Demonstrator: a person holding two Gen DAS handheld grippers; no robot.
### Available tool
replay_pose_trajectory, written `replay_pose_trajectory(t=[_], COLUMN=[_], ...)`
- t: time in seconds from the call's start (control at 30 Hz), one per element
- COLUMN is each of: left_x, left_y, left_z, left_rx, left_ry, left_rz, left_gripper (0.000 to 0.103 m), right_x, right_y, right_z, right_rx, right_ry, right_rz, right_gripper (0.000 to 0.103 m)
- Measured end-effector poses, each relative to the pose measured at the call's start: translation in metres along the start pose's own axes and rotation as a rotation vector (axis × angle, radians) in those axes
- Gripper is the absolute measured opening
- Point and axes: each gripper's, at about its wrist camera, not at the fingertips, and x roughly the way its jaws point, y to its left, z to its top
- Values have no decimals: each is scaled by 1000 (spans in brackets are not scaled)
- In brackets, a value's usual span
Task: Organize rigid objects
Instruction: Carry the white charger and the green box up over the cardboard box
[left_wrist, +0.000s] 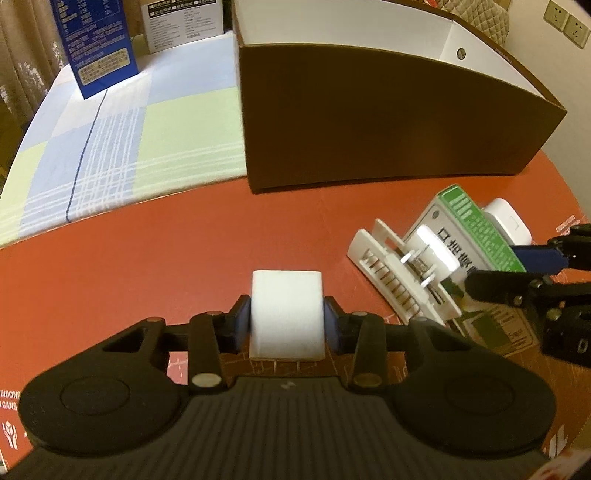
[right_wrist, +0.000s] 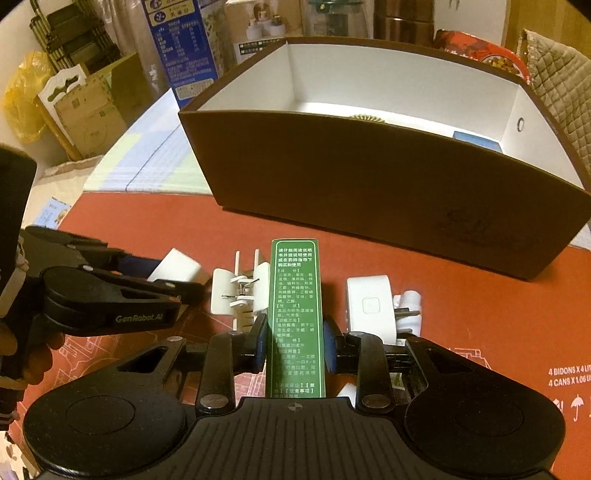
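— What have you got in your left gripper (left_wrist: 287, 320)?

— A white block (left_wrist: 286, 314). My two blue pads press on its sides, so the jaws are narrowed onto it. It sits low over the red cardboard sheet (left_wrist: 147, 266), near my end of it.

— And the right gripper (right_wrist: 294, 345)?

— It is clamped on a green medicine box (right_wrist: 295, 317), a long narrow one with white print on the face turned up to me. The pads grip its two long sides. From the left camera I see the same box (left_wrist: 476, 230) off to my right, with the right gripper (left_wrist: 517, 269) on it.

— What lies around the box?

— Just left of it, a white plastic clip (right_wrist: 240, 295) with metal springs. Just right of it, a white charger (right_wrist: 369, 306) with a plug (right_wrist: 406, 314) touching its far side. All rest on the red sheet.

— Where is the big container?

— The brown box (right_wrist: 369, 192) stands beyond these things, open at the top, white inside. Something blue (right_wrist: 476, 142) lies at the bottom, by its right wall. A checked cloth (left_wrist: 122, 147) covers the table to its left, and a blue carton (left_wrist: 96, 40) stands on that cloth.
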Motion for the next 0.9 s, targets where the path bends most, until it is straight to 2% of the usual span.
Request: replay_pose_trajectory(t=[0.53,0.9], left_x=[-55,-95], left_y=[-9,-33], left_z=[-5,24], left_rx=[-7,34], left_ry=[-92,-183], left_rz=[-15,-27], left_gripper=[36,36], right_x=[-40,-72], right_y=[-7,-22], right_z=[-1,11], right_rx=[57,85], right_ry=[-65,-128], right_rz=[32,37], right_gripper=[26,26])
